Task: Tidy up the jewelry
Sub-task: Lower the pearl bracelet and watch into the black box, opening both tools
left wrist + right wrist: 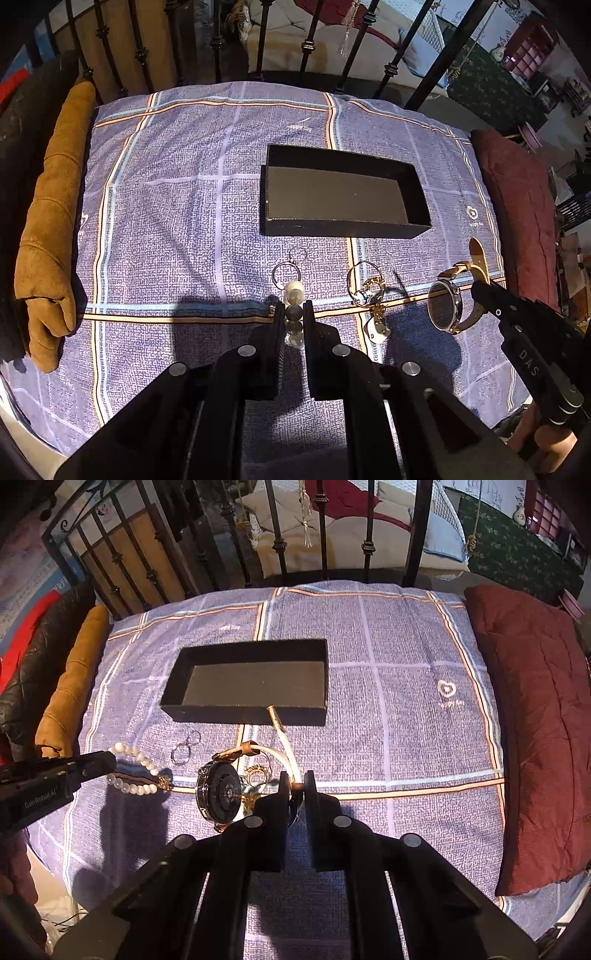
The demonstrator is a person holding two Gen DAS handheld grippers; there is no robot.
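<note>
Left gripper: your left gripper (293,314) is clamped on the bracelet (294,308), its jaws drawn in on the beads.
Bracelet: from the right wrist view it is a loop of pale beads (137,771) that runs out from your left gripper's tip and hangs clear above the cloth, its shadow lying below it.
Right gripper: your right gripper (296,786) is pinched on the watch strap (286,746), jaws nearly together with the strap between them.
Watch: the dial (218,794) hangs just left of your right gripper's tips, tilted on edge; the pale strap runs ahead of the gripper and its end crosses the near wall of the box in this view.
Box: the black open box (343,229) lies ahead of both grippers, slightly right of your left one and slightly left of your right one; nothing can be seen on its dark floor.
Rings: two linked wire hoops (288,267) lie on the cloth just ahead of your left gripper, between it and the box.
Other jewelry: a ring with gold chain and a white pendant (371,295) lies to the right of your left gripper, between the bracelet and the watch.
Cloth: the blue checked cloth (184,206) lies under everything, with a tan cushion (51,236) far left and a maroon one (532,716) far right.
</note>
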